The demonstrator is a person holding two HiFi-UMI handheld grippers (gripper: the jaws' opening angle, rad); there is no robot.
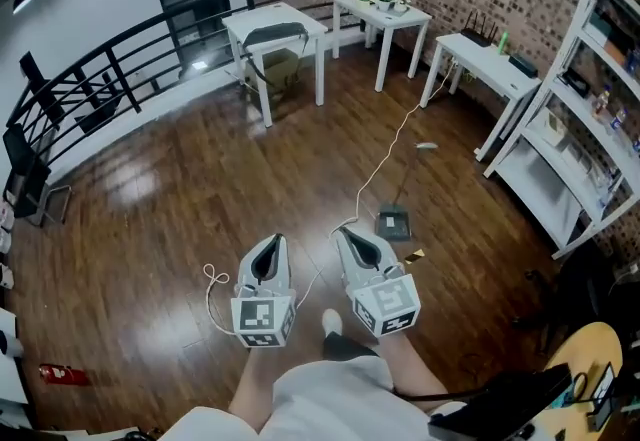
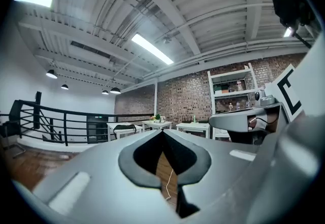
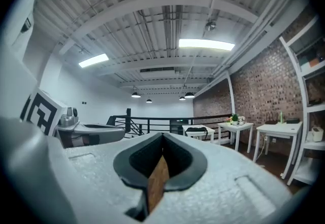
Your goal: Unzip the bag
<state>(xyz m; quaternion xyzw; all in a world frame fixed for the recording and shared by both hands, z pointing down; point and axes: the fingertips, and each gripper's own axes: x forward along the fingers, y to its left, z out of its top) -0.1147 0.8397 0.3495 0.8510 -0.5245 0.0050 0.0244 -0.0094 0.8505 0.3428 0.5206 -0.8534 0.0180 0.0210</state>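
Observation:
A dark bag [image 1: 272, 32] lies on a white table [image 1: 300, 21] far across the room, by the railing. The same bag [image 2: 122, 127] shows small in the left gripper view, and the bag [image 3: 195, 129] shows small in the right gripper view. My left gripper [image 1: 268, 243] and right gripper [image 1: 346, 233] are held side by side in front of the person, above the wooden floor, pointing toward that table. Both are shut, jaw tips together, with nothing between them. In its own view the left gripper [image 2: 162, 133] is shut, and so is the right gripper [image 3: 162, 137].
A black railing [image 1: 120, 59] runs along the left and back. Two more white tables [image 1: 382, 9] [image 1: 490, 64] stand by the brick wall, and a white shelf unit [image 1: 585, 119] is at the right. A white cable [image 1: 385, 154] and a power strip [image 1: 393, 223] lie on the floor ahead.

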